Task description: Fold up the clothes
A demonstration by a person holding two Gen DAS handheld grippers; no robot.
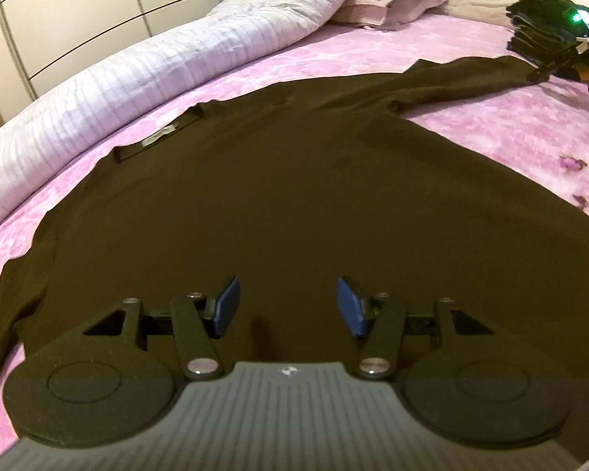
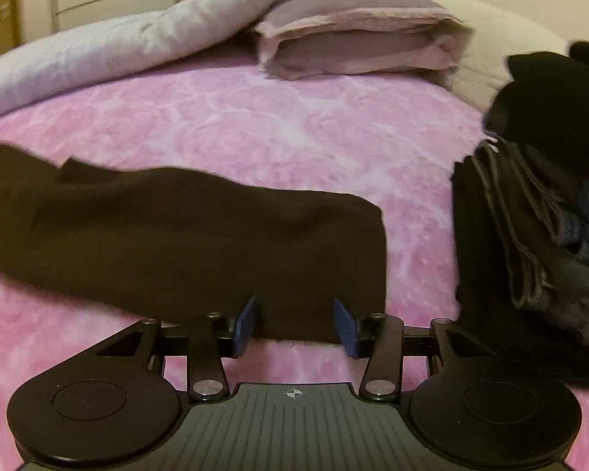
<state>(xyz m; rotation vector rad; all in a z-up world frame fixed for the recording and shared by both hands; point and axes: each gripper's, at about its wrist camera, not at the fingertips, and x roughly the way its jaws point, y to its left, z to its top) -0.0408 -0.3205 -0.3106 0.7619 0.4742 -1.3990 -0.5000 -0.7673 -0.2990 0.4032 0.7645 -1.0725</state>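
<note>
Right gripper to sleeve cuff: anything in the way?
Nothing visible. The right gripper is open with the dark shirt's sleeve cuff right at its fingertips, on the pink bedspread. The stack of folded dark clothes sits apart, off to the right.

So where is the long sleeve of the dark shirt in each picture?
Left wrist view: the sleeve stretches toward the upper right.
Right wrist view: the sleeve lies across the left and middle, its end at the right gripper.
Shared landmark: the folded dark clothes pile.
</note>
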